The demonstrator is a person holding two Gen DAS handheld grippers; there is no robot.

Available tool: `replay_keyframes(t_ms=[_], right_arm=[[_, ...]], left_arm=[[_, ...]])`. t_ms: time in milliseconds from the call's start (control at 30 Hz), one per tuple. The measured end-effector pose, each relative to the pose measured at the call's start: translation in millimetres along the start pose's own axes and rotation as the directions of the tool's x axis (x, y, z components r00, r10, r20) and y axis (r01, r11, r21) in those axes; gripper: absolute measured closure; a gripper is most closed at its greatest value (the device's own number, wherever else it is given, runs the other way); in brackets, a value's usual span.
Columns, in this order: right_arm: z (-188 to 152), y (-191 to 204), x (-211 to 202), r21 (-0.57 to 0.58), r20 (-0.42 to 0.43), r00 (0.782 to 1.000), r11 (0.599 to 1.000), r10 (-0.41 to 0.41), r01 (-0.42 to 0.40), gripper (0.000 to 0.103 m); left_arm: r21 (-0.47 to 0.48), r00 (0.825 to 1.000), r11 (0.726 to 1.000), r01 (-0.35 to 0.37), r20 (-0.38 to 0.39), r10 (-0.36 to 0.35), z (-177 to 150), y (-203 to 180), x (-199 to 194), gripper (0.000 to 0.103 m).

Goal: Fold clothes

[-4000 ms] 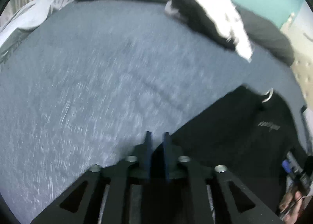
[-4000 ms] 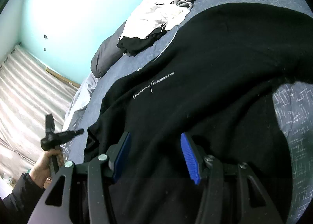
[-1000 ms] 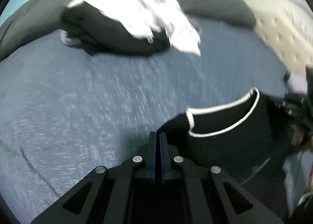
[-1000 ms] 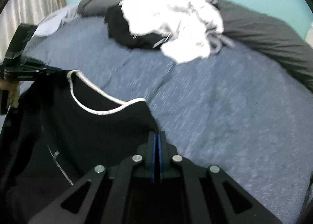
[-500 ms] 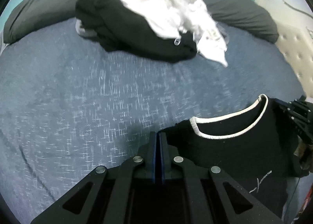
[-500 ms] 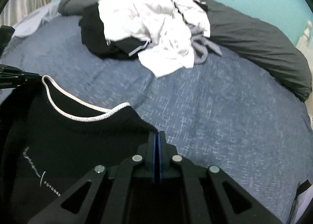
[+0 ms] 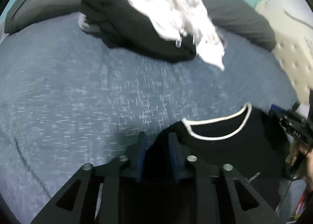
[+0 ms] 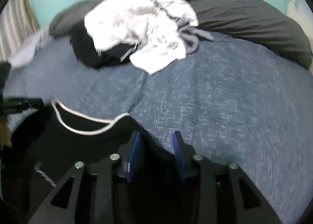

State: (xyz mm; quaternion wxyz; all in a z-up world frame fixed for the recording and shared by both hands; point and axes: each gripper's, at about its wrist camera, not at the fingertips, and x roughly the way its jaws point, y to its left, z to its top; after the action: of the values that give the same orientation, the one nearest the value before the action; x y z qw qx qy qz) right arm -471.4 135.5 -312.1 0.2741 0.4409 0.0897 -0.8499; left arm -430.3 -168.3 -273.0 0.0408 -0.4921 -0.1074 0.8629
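Note:
A black shirt (image 7: 225,151) with a white-trimmed collar (image 7: 213,137) lies on the blue bed cover (image 7: 78,87), collar facing the far pile. My left gripper (image 7: 157,142) is open, and the shirt's left shoulder lies loose between its blue pads. In the right wrist view the same shirt (image 8: 78,142) spreads to the left. My right gripper (image 8: 156,150) is open around the other shoulder, and the collar (image 8: 88,124) runs just left of it.
A heap of white and black clothes (image 7: 156,18) (image 8: 137,32) sits at the far side of the bed, against a long dark grey pillow (image 8: 254,20). A cream tufted headboard (image 7: 293,57) stands at the right. A person's hand (image 7: 299,153) holds the other gripper.
Both grippers were shut on the shirt's shoulders half a second ago; now both stand open. The shirt has come down onto the bed cover.

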Motion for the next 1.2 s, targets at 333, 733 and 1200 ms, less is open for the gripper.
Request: replay_keyframes(t_ms=[333,733,1200], right_arm=[[-77,3,-105,0.089,-0.09,0.982,0.983,0.166,-0.158,0.06],[-215,31,-205,0.13,-0.243,0.934,0.963,0.263,-0.237,0.052],[-324,85,-249,0.148,-0.377,0.87,0.948,0.318,-0.283,0.052]], left_arm=[[0.005,0.998,0.998,0.06,0.004,-0.06,-72,-10,-108,0.076],[0.054,0.992,0.996,0.077,-0.102,-0.071,-225,-45,-204,0.074],[-0.007,0.977,0.997,0.081,-0.197,-0.081,-353,-48,-244,0.071]])
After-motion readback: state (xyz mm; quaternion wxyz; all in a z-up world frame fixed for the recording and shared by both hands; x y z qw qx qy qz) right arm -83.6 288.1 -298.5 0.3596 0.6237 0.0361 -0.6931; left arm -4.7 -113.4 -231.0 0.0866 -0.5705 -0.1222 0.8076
